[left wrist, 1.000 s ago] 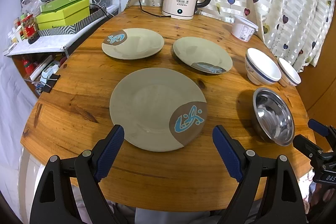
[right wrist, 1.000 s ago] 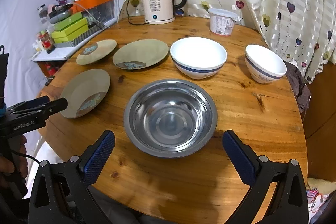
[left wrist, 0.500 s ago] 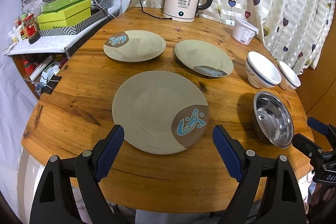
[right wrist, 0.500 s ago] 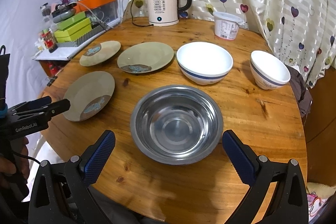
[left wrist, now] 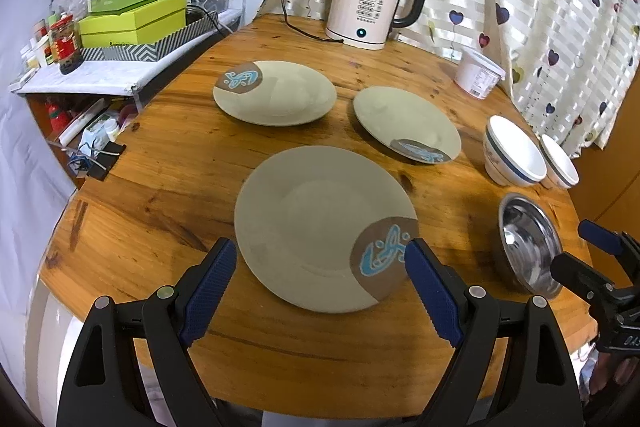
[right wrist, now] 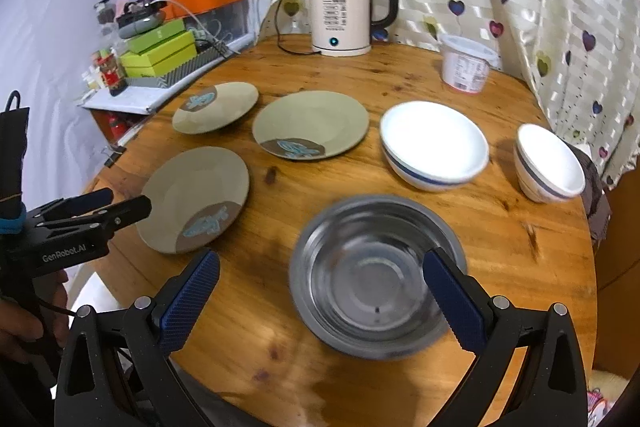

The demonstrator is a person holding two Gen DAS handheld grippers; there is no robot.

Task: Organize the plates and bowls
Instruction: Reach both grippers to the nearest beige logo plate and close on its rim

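Three beige plates with brown-and-blue patches lie on the round wooden table (left wrist: 168, 187). The nearest plate (left wrist: 326, 227) sits just ahead of my open left gripper (left wrist: 320, 259), its near edge between the blue pads. Two more plates (left wrist: 276, 93) (left wrist: 406, 121) lie farther back. A steel bowl (right wrist: 376, 279) rests in front of my open right gripper (right wrist: 322, 263), and the right pad overlaps its rim. Behind it stand a wide white bowl (right wrist: 434, 143) and a smaller white bowl (right wrist: 550, 161). Neither gripper holds anything.
A white electric kettle (left wrist: 368, 15) with its cord stands at the table's back, and a white plastic tub (right wrist: 466, 65) sits near the curtain. Green boxes (left wrist: 134, 19) and clutter fill a shelf to the left. A hand (right wrist: 24, 323) holds the left gripper (right wrist: 100, 207).
Both grippers have moved forward toward the table. The near plate now reaches between the left pads. The steel bowl sits closer to the right pads and has shifted right in that view.
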